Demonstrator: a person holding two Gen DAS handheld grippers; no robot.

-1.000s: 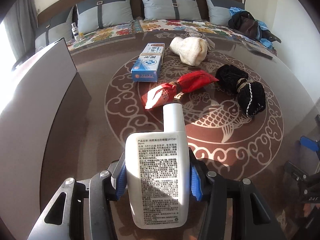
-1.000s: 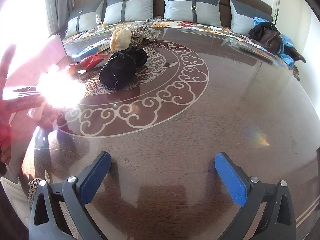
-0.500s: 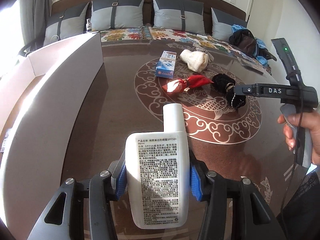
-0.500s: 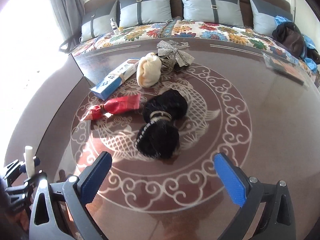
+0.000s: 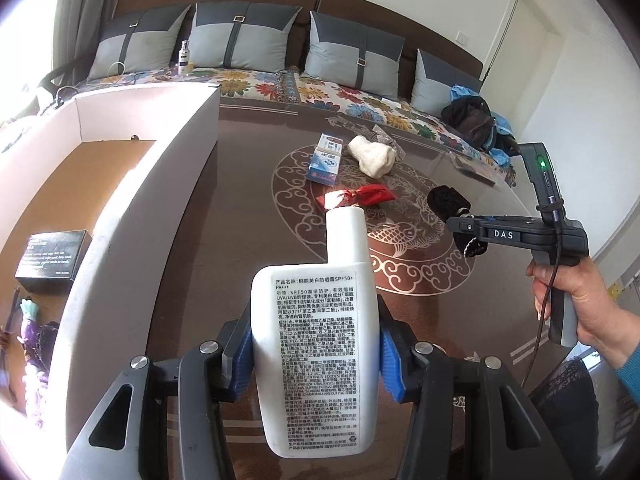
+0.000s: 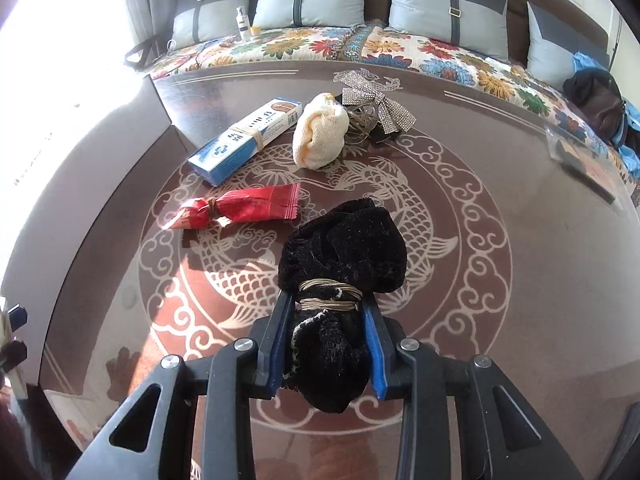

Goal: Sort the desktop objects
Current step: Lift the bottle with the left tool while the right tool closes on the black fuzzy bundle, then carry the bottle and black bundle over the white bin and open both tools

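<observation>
I am in a home living room: cushioned sofa (image 6: 360, 46) at frame top, ornate round table (image 6: 520, 208) below.

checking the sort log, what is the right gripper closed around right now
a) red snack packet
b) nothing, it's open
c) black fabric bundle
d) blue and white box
c: in the right wrist view the right gripper has its blue pads pressed on both sides of the black fabric bundle, just below its band.

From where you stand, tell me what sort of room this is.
Probably a home living room: a long sofa with a floral cover and grey cushions runs behind a dark table with a fish pattern, and a door shows at the back.
</observation>
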